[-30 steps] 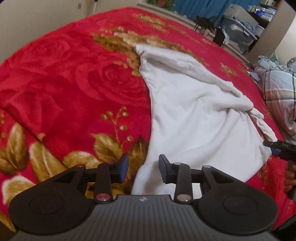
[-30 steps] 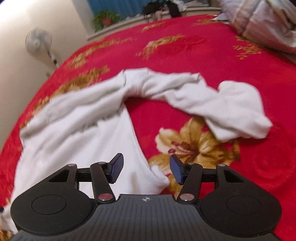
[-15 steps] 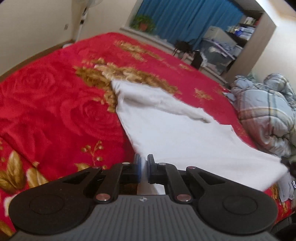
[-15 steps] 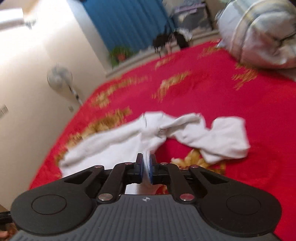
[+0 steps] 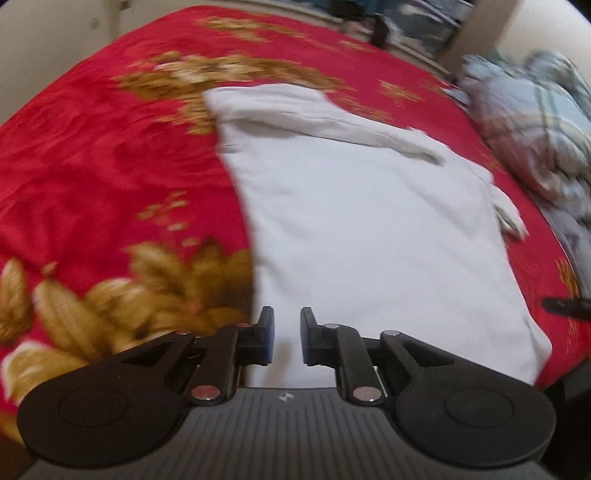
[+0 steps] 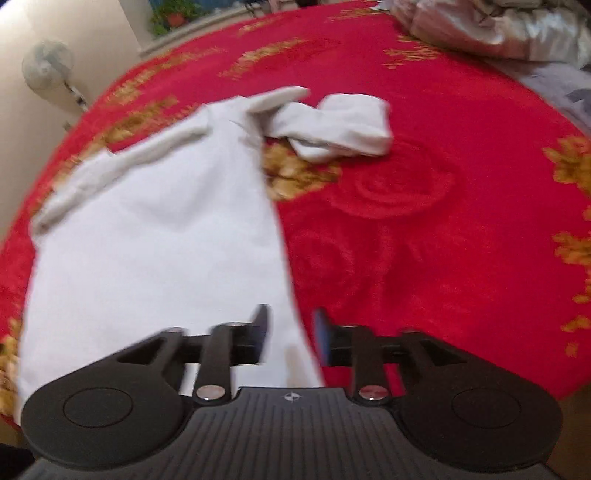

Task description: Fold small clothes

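A white garment lies spread flat on the red flowered blanket. My left gripper is open just above the garment's near left corner, holding nothing. In the right wrist view the same garment lies flat, with one sleeve bunched at the far right. My right gripper is open over the garment's near right edge, holding nothing. The tip of the right gripper shows at the right edge of the left wrist view.
A plaid quilt is heaped at the bed's far right and shows in the right wrist view too. A standing fan stands by the wall at the left. The blanket extends to the right of the garment.
Both grippers were shut on the garment's near corners and held it lifted half a second ago. Now both are open and the garment lies flat and smoother on the blanket.
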Motion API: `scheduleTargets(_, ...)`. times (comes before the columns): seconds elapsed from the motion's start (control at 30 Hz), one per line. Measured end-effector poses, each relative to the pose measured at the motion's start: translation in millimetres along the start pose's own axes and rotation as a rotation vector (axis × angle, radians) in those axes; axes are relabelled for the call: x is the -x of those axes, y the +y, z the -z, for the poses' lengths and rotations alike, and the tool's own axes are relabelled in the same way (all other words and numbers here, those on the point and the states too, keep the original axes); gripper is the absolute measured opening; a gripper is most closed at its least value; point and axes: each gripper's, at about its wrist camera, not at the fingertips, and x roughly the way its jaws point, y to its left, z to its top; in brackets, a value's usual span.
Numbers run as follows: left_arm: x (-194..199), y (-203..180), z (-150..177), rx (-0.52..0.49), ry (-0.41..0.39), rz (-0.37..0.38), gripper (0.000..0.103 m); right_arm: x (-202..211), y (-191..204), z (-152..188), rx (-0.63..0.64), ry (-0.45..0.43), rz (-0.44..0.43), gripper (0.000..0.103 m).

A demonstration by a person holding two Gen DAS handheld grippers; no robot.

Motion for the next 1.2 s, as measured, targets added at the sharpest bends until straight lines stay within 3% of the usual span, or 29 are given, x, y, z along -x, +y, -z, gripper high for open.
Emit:
scheduleTargets(0.07,-12.1,-16.0,3.6,-0.046,0.022,0.006,0.042,-18.0,7.1,1.4,0.015,0.060,0.026,0.042)
scheduleTargets(0.1,-22.1,-20.9,6.3,-0.061,0.051,-0.009,0.046,-25.0,9.0,4.7,0.031,0.101,0.038,0.042)
scheduleTargets(0.17,-44.1,-27.4,15.9,-0.110,0.155,-0.066,0.049,-38.7,7.3,8.5,0.046,0.172,0.127,0.042)
scheduleTargets(0.23,-44.7,-33.4,16.5,-0.153,0.132,-0.104,0.049,-38.7,2.4,6.2,0.008,0.172,0.179,0.041)
scheduleTargets(0.3,-29.9,-42.5,10.3,-0.187,0.027,-0.117,0.049,-20.5,5.8,-6.6,-0.021,0.059,0.161,0.042)
scheduleTargets(0.43,-1.7,-62.4,2.4,-0.237,-0.238,-0.139,0.050,27.4,28.7,-40.9,-0.004,-0.252,0.065,0.042)
scheduleTargets(0.57,-7.2,-85.4,-20.9,-0.224,-0.278,-0.139,0.050,56.4,42.6,-83.8,0.041,-0.488,0.015,0.044)
scheduleTargets(0.7,-22.0,-120.3,-63.2,-0.242,-0.312,-0.141,0.048,47.2,46.3,-122.6,0.068,-0.572,0.045,0.047)
scheduleTargets(0.77,-36.6,-145.0,-88.9,-0.262,-0.325,-0.140,0.044,32.9,38.0,-129.4,0.055,-0.573,0.074,0.047)
scheduleTargets(0.83,-59.2,-169.2,-116.3,-0.283,-0.336,-0.119,0.043,14.8,31.0,-139.6,0.033,-0.514,0.113,0.048)
scheduleTargets(0.93,-101.2,-202.0,-153.2,-0.342,-0.339,-0.102,0.044,-5.9,29.5,-153.4,0.060,-0.461,0.091,0.048)
scheduleTargets(1.0,-134.8,-222.4,-171.4,-0.390,-0.301,-0.103,0.044,-13.3,30.2,-160.7,0.064,-0.440,0.108,0.048)
scheduleTargets(1.07,-176.3,-242.6,-186.9,-0.437,-0.248,-0.112,0.053,-16.1,27.2,-167.9,0.024,-0.429,0.117,0.048)
scheduleTargets(1.2,-245.6,-277.9,-204.4,-0.529,-0.168,-0.155,0.060,-18.2,24.8,-167.5,-0.038,-0.401,0.138,0.048)
